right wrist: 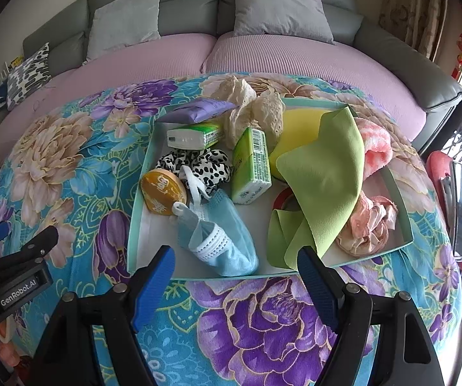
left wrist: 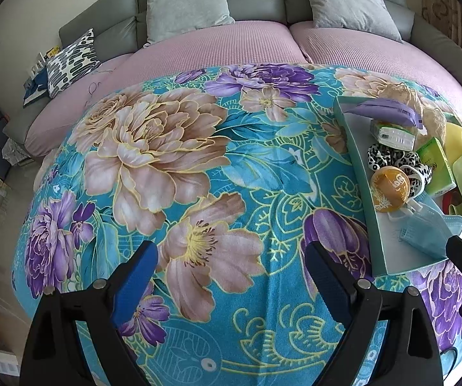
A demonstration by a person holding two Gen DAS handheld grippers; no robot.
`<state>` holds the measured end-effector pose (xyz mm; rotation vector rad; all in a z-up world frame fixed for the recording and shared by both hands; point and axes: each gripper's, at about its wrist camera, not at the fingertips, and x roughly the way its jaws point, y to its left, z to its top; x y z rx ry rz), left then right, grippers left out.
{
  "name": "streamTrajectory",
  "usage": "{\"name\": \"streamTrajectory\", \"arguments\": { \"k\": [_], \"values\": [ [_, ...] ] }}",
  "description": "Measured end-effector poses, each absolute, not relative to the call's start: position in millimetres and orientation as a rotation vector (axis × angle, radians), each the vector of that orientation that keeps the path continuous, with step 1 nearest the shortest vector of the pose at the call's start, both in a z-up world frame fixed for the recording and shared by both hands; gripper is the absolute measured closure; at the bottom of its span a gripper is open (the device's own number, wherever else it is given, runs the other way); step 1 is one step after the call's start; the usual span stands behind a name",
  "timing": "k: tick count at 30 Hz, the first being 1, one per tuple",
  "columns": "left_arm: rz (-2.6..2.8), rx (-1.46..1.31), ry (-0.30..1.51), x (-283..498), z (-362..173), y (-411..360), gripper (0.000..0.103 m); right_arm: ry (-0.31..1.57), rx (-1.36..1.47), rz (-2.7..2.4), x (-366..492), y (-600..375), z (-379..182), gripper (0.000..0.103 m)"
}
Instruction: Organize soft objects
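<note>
Both grippers hang with jaws spread and nothing between them: the right gripper just short of the tray, the left gripper over bare floral blanket beside it. Nearest in the tray lies a blue face mask, light and limp, probably best pinched at a bunched fold. Beside it the green cloth drapes loosely and would likely slide unless gripped at a doubled edge. Farther back, the pink fluffy towel and cream lace look squashy and easy to snag.
</note>
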<state>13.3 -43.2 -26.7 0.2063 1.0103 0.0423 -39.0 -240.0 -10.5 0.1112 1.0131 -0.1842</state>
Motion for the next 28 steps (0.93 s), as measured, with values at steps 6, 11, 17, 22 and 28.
{"name": "streamTrajectory", "arguments": {
  "k": [6,11,17,22,28],
  "values": [
    [0.040,0.218,1.009,12.5,-27.7,-47.4,0.010,1.023,0.111,-0.179,-39.0,-239.8,-12.4,0.022],
    [0.037,0.228,1.006,11.1,-27.8,-50.4,0.010,1.025,0.112,-0.180,-39.3,-241.4,-12.5,0.022],
    [0.027,0.220,1.011,11.2,-27.9,-51.8,0.010,1.025,0.113,-0.180,-39.6,-242.2,-12.1,0.022],
    [0.006,0.192,1.011,9.5,-26.7,-54.7,0.010,1.024,0.121,-0.184,-40.9,-246.0,-11.7,0.022],
    [-0.001,0.203,0.973,6.5,-21.8,-58.7,0.010,1.026,0.130,-0.189,-42.9,-249.8,-12.0,0.022]
  ]
}}
